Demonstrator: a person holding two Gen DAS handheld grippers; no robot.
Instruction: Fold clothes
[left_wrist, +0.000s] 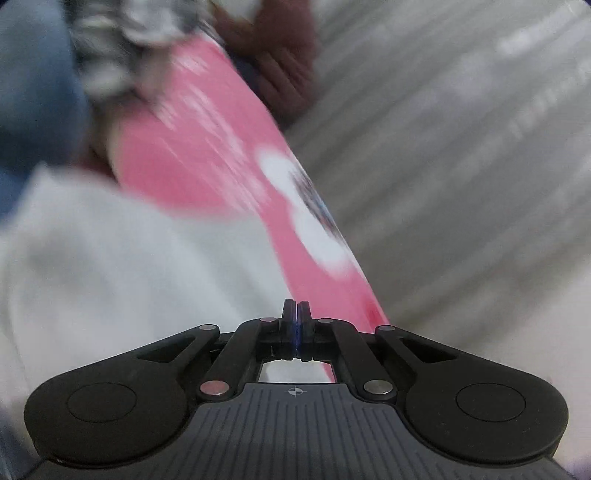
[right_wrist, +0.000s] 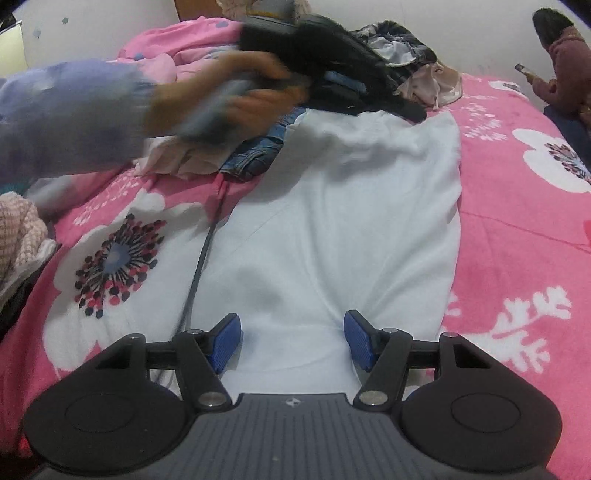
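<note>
Right wrist view: the right gripper (right_wrist: 292, 341), fingers spread, hangs over a white garment (right_wrist: 332, 206) on the pink bedspread (right_wrist: 517, 229). Left gripper (left_wrist: 296, 314) fingers are pressed together, empty.

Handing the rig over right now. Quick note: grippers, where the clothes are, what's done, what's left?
Left gripper: shut, nothing visibly pinched; view is blurred.
Right gripper: open, blue pads either side of the near edge of the white cloth garment, not pressing it.
Garment lies spread on the pink floral bedsheet, no fold made that I can see.
Unfolded pile at the far end includes blue denim jeans.
Left: grip the near edge, fold the white garment, then work through the pile.
</note>
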